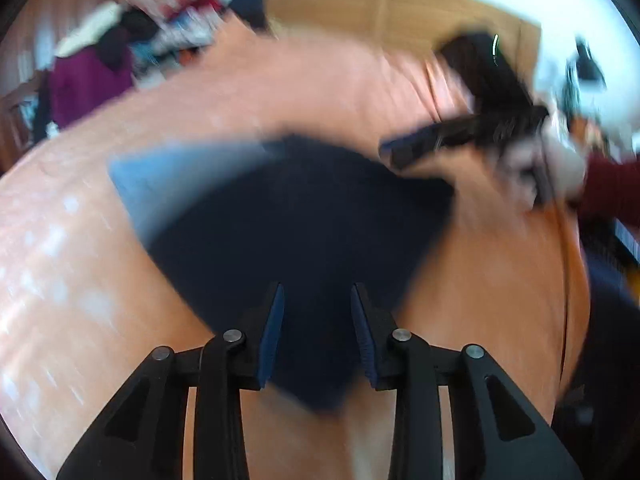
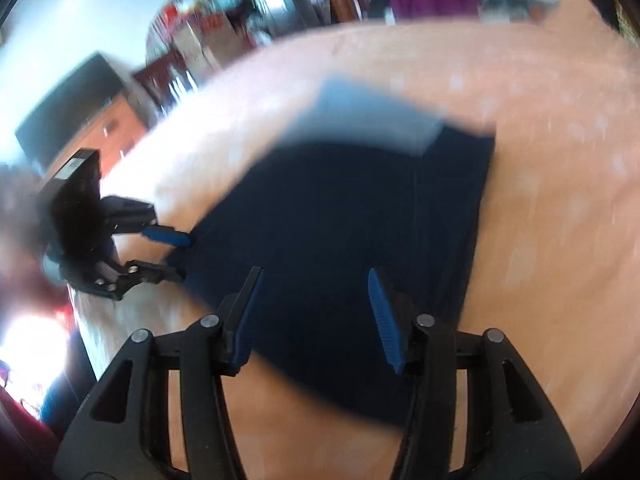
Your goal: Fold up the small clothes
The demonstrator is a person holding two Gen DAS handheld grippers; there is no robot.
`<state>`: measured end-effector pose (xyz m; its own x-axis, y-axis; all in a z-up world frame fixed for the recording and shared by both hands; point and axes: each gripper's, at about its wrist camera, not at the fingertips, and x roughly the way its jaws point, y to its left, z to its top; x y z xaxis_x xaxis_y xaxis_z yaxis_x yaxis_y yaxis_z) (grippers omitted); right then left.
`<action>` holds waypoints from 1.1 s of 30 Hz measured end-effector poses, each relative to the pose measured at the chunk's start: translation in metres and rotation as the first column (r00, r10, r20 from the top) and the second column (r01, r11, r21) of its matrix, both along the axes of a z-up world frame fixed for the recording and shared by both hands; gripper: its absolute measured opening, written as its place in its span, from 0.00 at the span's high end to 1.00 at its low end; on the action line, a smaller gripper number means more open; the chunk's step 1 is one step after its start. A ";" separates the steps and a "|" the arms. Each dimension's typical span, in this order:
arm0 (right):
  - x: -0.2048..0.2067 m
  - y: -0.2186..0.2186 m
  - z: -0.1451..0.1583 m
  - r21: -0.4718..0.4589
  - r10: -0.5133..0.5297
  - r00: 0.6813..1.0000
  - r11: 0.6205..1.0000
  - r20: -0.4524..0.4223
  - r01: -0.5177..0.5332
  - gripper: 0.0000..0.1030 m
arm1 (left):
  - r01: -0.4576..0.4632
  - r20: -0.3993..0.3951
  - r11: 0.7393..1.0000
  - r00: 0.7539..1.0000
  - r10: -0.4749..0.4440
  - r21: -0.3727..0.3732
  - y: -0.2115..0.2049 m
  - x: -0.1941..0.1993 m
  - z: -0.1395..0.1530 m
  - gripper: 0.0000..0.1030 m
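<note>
Both claws wide, empty: left gripper point(image 1: 317, 332) and right gripper point(image 2: 316, 316) over navy garment point(image 1: 296, 232). Pinch the near hem squarely, fold forward.

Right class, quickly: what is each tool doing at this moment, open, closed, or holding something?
Left tool: open, holding nothing, over the dark navy garment.
Right tool: open, holding nothing, over the same garment.

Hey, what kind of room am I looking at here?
Probably a bedroom: a dark navy garment lies on a wide orange-covered bed, a heap of clothes at its far end and a wooden dresser nearby.
</note>
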<state>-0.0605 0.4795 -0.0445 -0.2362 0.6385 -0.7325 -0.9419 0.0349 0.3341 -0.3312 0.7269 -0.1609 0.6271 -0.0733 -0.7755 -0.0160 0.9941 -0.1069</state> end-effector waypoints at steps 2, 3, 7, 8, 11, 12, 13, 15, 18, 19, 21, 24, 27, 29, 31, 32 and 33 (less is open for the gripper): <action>-0.004 -0.005 -0.031 -0.079 0.015 0.999 0.997 -0.029 -0.017 0.52 | -0.006 -0.038 1.000 0.999 0.007 0.008 -0.012 -0.007 -0.023 0.63; -0.004 -0.007 -0.035 -0.068 0.010 1.000 0.998 -0.024 -0.012 0.52 | -0.015 -0.028 1.000 0.999 0.015 0.021 -0.014 -0.009 -0.023 0.63; -0.008 -0.016 0.008 -0.006 -0.041 0.998 0.999 0.042 0.042 0.47 | -0.153 -0.008 0.988 0.988 0.153 0.000 -0.012 -0.009 0.002 0.62; -0.010 -0.022 0.020 0.018 -0.055 0.997 0.998 0.045 0.054 0.39 | -0.190 -0.006 0.982 0.982 0.190 0.005 -0.014 -0.019 0.006 0.59; -0.022 -0.059 0.042 0.047 -0.143 0.981 0.989 0.128 0.138 0.12 | -0.325 0.003 0.946 0.946 0.325 -0.015 -0.018 -0.044 0.016 0.43; -0.025 -0.073 0.041 0.027 -0.186 0.970 0.983 0.157 0.184 0.12 | -0.379 -0.008 0.925 0.926 0.379 -0.024 -0.020 -0.055 0.015 0.42; -0.025 -0.082 0.037 0.002 -0.217 0.961 0.975 0.174 0.220 0.12 | -0.444 -0.036 0.896 0.896 0.443 -0.018 -0.018 -0.064 0.010 0.41; -0.026 -0.101 0.023 -0.072 -0.286 0.939 0.950 0.192 0.304 0.12 | -0.531 -0.080 0.847 0.845 0.528 -0.014 -0.010 -0.073 0.002 0.40; -0.029 -0.114 0.005 -0.149 -0.331 0.925 0.921 0.185 0.359 0.11 | -0.590 -0.174 0.807 0.795 0.581 0.000 -0.008 -0.071 -0.017 0.35; -0.030 -0.117 -0.007 -0.201 -0.333 0.925 0.908 0.186 0.367 0.10 | -0.599 -0.196 0.800 0.788 0.583 -0.030 -0.006 -0.069 -0.026 0.29; -0.032 -0.116 -0.025 -0.244 -0.335 0.922 0.894 0.195 0.376 0.08 | -0.613 -0.207 0.787 0.781 0.589 -0.073 -0.005 -0.073 -0.042 0.17; -0.042 -0.116 -0.038 -0.200 -0.313 0.914 0.908 0.258 0.367 0.00 | -0.581 -0.175 0.810 0.808 0.563 -0.076 -0.010 -0.065 -0.049 0.00; -0.039 -0.115 -0.042 -0.177 -0.353 0.903 0.899 0.245 0.400 0.00 | -0.587 -0.168 0.808 0.803 0.571 -0.058 -0.008 -0.057 -0.050 0.00; -0.036 -0.113 -0.041 -0.171 -0.389 0.893 0.887 0.226 0.430 0.00 | -0.585 -0.158 0.808 0.806 0.571 -0.064 -0.008 -0.056 -0.052 0.00; -0.036 -0.109 -0.032 -0.148 -0.414 0.872 0.875 0.260 0.460 0.00 | -0.584 -0.150 0.808 0.808 0.570 -0.076 -0.002 -0.052 -0.054 0.00; -0.035 -0.106 -0.027 -0.135 -0.428 0.860 0.869 0.280 0.476 0.01 | -0.587 -0.150 0.805 0.807 0.572 -0.084 0.000 -0.051 -0.054 0.00; -0.029 -0.104 -0.023 -0.117 -0.450 0.839 0.857 0.306 0.502 0.01 | -0.590 -0.149 0.802 0.804 0.575 -0.089 0.003 -0.054 -0.052 0.00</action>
<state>-0.0900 0.3759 -0.0677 0.2756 0.4690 -0.8391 -0.8427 0.5379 0.0239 -0.3849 0.7300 -0.2128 0.4949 0.1780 -0.8506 -0.6069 0.7713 -0.1917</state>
